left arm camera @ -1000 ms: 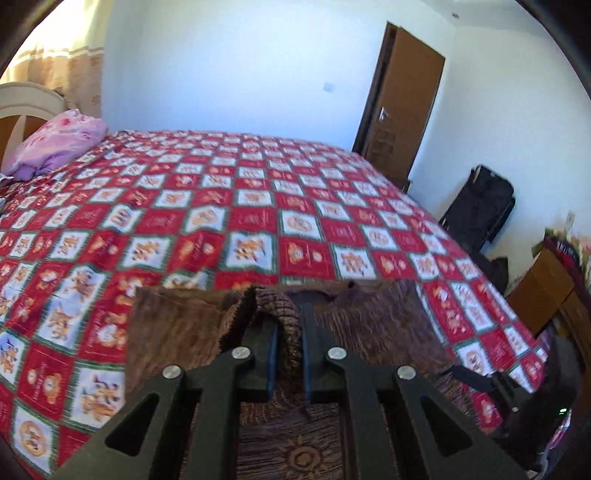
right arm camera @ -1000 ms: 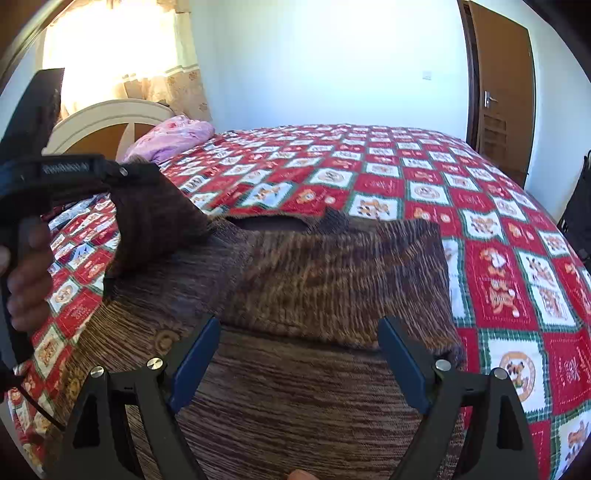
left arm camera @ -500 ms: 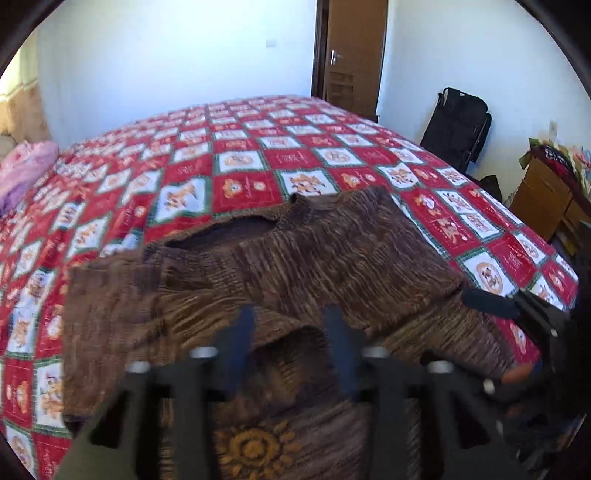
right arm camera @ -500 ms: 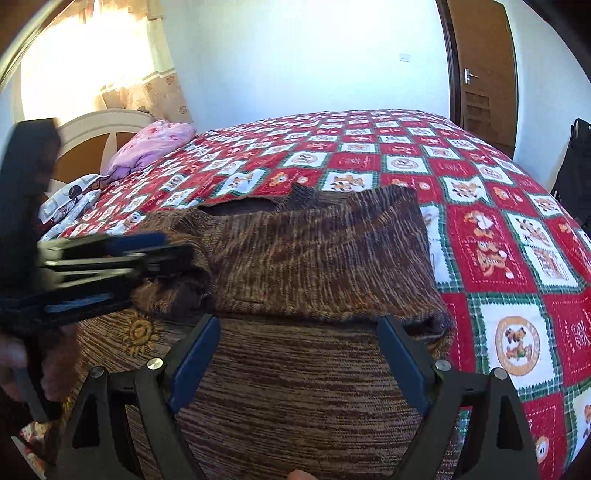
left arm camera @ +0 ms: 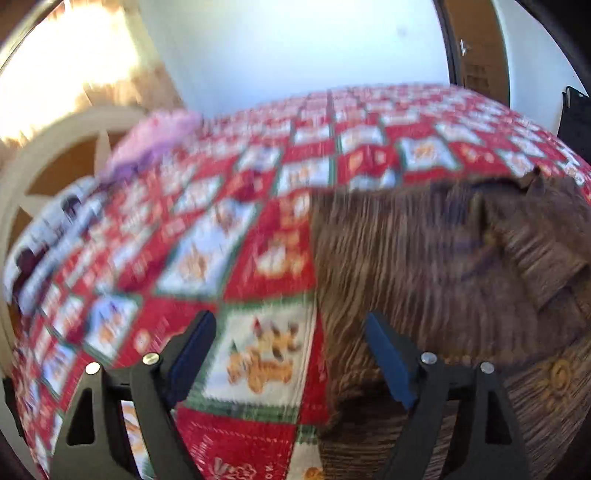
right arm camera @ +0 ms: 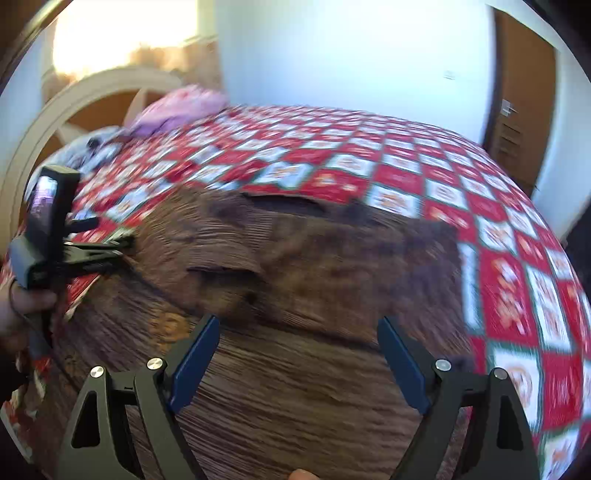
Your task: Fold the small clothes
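The brown knit sweater [right arm camera: 314, 295] lies flat on the near part of the patchwork bedspread [right arm camera: 406, 177], collar far; its left edge sits just right of the left gripper [left arm camera: 290, 354], whose empty jaws are opening; the right gripper [right arm camera: 297, 354] hangs released over the hem; no writing is legible.

A home bedroom: a large bed covered by a red, white and green patchwork quilt [right arm camera: 369, 177] fills the room, with a cream curved headboard [right arm camera: 92, 99] and pink pillow [right arm camera: 177, 107] at its head, a sunlit curtained window [right arm camera: 122, 33] behind the headboard, and a brown wooden door [right arm camera: 521, 92] beyond the bed's far side.
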Tool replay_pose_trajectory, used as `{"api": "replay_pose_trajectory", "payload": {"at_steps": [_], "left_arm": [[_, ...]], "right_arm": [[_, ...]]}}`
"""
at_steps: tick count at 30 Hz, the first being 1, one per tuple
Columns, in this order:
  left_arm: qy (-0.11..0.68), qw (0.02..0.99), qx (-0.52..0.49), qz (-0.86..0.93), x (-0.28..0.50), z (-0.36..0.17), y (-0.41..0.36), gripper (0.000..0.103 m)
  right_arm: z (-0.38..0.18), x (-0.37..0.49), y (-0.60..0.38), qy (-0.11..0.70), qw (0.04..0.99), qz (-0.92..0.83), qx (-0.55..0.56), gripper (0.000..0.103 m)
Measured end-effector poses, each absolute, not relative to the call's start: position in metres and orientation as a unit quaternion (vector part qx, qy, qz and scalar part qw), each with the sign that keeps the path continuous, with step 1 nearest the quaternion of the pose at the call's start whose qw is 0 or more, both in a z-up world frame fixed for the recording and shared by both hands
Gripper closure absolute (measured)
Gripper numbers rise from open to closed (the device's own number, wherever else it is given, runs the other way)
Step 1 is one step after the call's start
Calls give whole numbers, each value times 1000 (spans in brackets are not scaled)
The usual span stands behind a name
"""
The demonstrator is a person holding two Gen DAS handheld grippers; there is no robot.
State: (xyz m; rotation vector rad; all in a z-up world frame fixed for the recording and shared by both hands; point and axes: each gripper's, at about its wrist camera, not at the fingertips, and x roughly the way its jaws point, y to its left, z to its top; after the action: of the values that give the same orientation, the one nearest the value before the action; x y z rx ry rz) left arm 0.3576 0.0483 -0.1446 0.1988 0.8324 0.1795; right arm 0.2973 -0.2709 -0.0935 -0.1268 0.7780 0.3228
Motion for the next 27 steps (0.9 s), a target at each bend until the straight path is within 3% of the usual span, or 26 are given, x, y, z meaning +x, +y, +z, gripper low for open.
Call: {"api": "replay_pose_trajectory", "payload": {"at_steps": [10, 21, 27], "left_arm": [[398, 913, 65, 70, 347, -153, 56, 14], [396, 915, 47, 62, 348, -156, 60, 13], [392, 917, 43, 62, 346, -155, 61, 11]], "right_arm": [[-124, 343, -164, 398, 884, 159, -187, 15], [-105, 405, -302, 414, 906, -62, -59, 15], [-104, 367, -286, 428, 900, 75, 21, 15]]}}
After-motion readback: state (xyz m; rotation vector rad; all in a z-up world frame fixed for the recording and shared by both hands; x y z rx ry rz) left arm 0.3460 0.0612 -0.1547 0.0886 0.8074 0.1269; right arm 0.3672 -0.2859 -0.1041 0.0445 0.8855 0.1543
